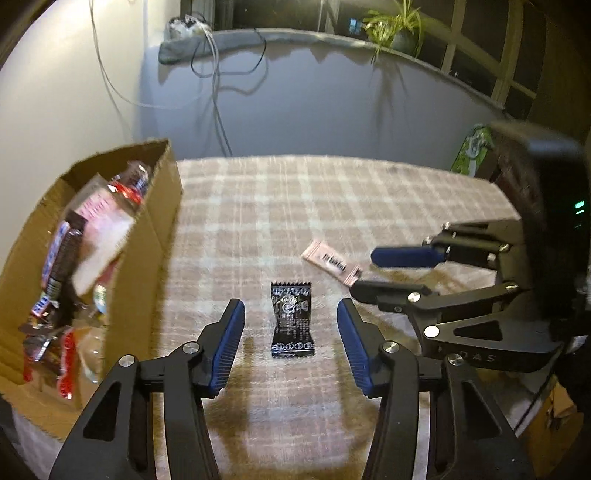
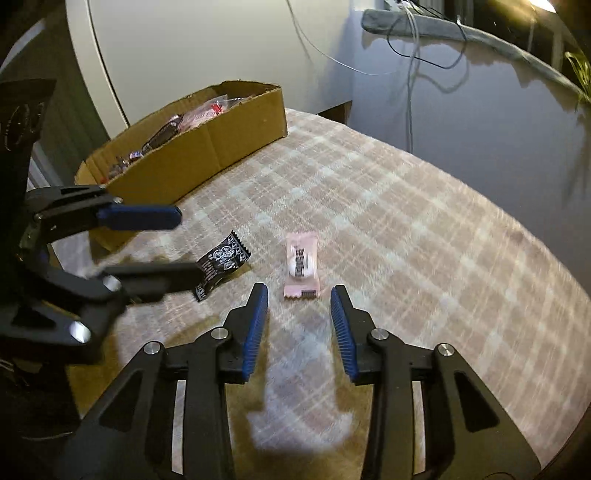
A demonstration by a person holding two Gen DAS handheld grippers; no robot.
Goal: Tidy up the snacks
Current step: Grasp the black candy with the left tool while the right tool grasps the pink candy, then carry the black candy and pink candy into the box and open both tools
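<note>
The left tongs [image 1: 291, 325] are standing wide open and holding nothing; the black packet [image 1: 291, 319] is lying flat on the checked desk [image 1: 332, 192] between their blue pads, touching neither. The right tongs [image 2: 299, 325] are also gaping wide and empty, with the pink packet [image 2: 301, 266] lying just ahead of their tips. The two packets are lying near each other. Farther to the left, the cardboard box [image 1: 162, 236] is sitting on the desk, holding many wrapped snacks [image 1: 88, 221]. A plant [image 1: 395, 26] is standing on the far ledge.
</note>
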